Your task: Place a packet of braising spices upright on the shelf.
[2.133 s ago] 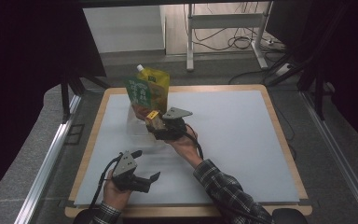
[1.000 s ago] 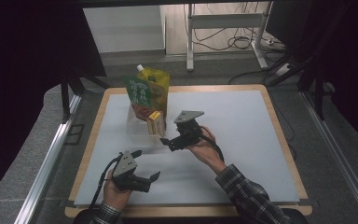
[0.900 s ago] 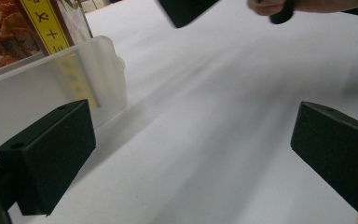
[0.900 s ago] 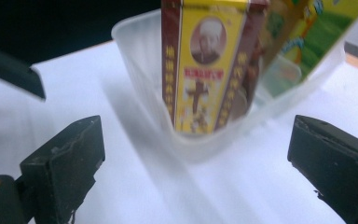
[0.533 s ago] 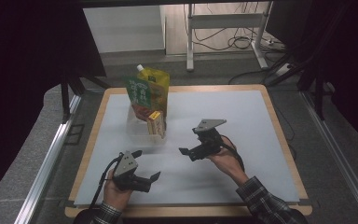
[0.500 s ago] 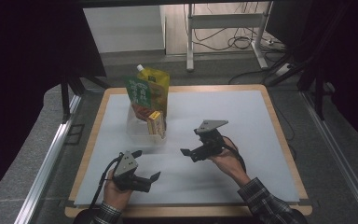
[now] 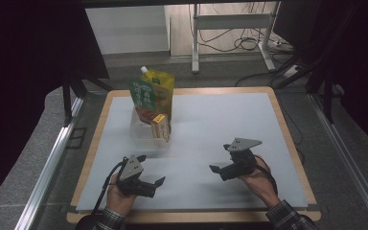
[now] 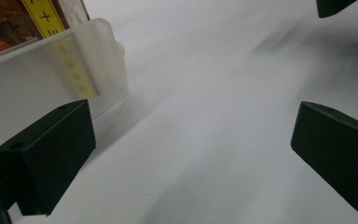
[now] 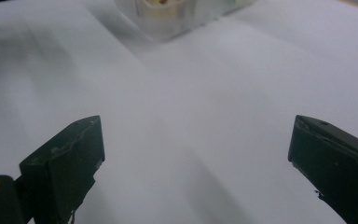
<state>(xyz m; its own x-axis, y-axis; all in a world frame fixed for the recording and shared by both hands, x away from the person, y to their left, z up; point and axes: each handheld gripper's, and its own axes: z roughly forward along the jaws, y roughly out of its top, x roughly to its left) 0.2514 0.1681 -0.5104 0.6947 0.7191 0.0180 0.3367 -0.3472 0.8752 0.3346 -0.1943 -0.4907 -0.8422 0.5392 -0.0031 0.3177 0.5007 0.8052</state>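
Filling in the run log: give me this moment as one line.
left tongs: open, empty | right tongs: open, empty | clear bin: holds pouch, small box | both apart from bin

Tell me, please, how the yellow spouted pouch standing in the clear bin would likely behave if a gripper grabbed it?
The pouch looks like soft film, so it would probably dent and flex. It stands tall above the clear bin, leaning among packets, so it may tip if nudged. Its glossy surface could be slippery.

This looks like a lab or test room set up for recording. A desk (image 7: pixel 268 124) with a white top and a wooden rim stands inside dark curtains (image 7: pixel 24 72), with metal rails (image 7: pixel 48 163) along both its sides. Beyond the desk lie a grey carpet floor, a metal stand (image 7: pixel 230 28) and loose cables (image 7: pixel 249 43) beside the stand.
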